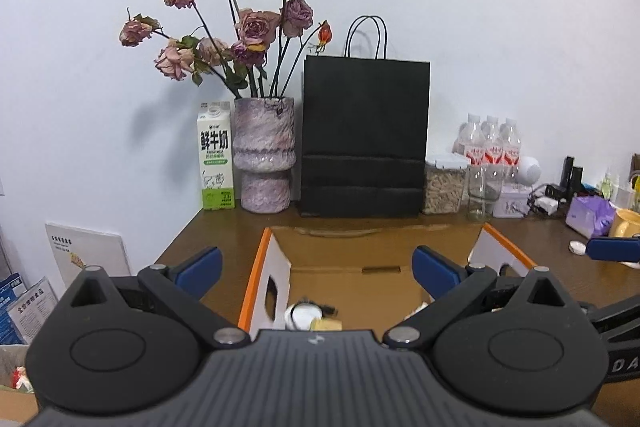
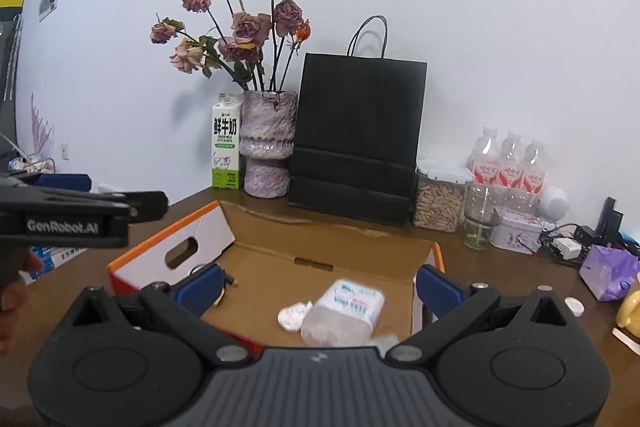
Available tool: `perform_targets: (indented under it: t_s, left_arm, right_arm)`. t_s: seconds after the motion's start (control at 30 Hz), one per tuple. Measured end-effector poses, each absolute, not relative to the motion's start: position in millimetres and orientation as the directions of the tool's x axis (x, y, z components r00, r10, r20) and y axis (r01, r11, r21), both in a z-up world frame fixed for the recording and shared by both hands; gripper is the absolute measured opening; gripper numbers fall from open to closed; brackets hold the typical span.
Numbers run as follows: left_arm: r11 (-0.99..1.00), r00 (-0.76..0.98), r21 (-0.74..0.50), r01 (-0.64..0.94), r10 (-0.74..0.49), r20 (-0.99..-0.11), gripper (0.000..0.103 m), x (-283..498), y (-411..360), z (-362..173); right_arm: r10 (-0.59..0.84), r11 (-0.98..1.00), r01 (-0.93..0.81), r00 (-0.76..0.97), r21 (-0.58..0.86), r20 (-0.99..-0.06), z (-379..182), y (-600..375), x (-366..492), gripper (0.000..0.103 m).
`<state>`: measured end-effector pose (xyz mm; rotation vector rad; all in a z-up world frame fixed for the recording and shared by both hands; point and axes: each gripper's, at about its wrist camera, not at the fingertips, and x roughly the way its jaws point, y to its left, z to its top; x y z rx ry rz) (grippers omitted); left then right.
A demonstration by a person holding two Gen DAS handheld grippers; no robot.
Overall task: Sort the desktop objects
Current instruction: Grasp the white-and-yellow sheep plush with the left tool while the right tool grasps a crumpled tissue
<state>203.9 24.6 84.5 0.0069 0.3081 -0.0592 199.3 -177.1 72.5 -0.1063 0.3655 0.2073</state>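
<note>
Left wrist view: left claw (image 1: 316, 267) spread wide, blue fingertips (image 1: 202, 263) well apart, nothing between them. Directly beneath and ahead, an open cardboard box (image 1: 348, 287) with orange-edged white flaps on a brown table (image 1: 224, 231). Inside the box, near the claw's base, a round white item (image 1: 302, 315) with a thin black cable, partly hidden by the claw body; beside it a small yellowish piece (image 1: 326, 325). Beyond the box, against a pale wall: a milk carton (image 1: 216, 157), a mottled purple vase (image 1: 264, 155) of dried roses, a black paper bag (image 1: 364, 137). To the right of these, a clear jar (image 1: 444, 183), a pack of water bottles (image 1: 490, 143), a purple pouch (image 1: 590, 215). At the far right edge, the other claw's blue fingertip showing.

Right wrist view: right claw (image 2: 318, 287) likewise released, fingertips (image 2: 200, 287) far apart and empty. Between and just below them, inside the same box (image 2: 320, 247), a clear plastic bottle (image 2: 344, 313) with a white label lying on its side, a crumpled white wad (image 2: 294, 315) touching its left side. Left of the claw, the left claw (image 2: 144, 205) seen side-on above the box's left flap, a hand (image 2: 16, 291) behind it at the frame edge. Farther back, the carton (image 2: 227, 143), vase (image 2: 269, 143) and bag (image 2: 356, 135). To the right, the jar (image 2: 438, 197), a glass (image 2: 482, 217), bottles (image 2: 508, 163), a small white disc (image 2: 574, 305) on the table.
</note>
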Motion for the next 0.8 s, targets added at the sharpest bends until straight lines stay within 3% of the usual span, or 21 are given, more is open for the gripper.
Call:
perform_targets:
  t_s: [0.8]
  left_arm:
    - [0.995, 0.876, 0.016, 0.099, -0.079, -0.476, 0.103, 144, 33, 19]
  right_arm:
    - [0.080, 0.992, -0.118, 0.841, -0.038, -0.534, -7, -238, 120, 0.103]
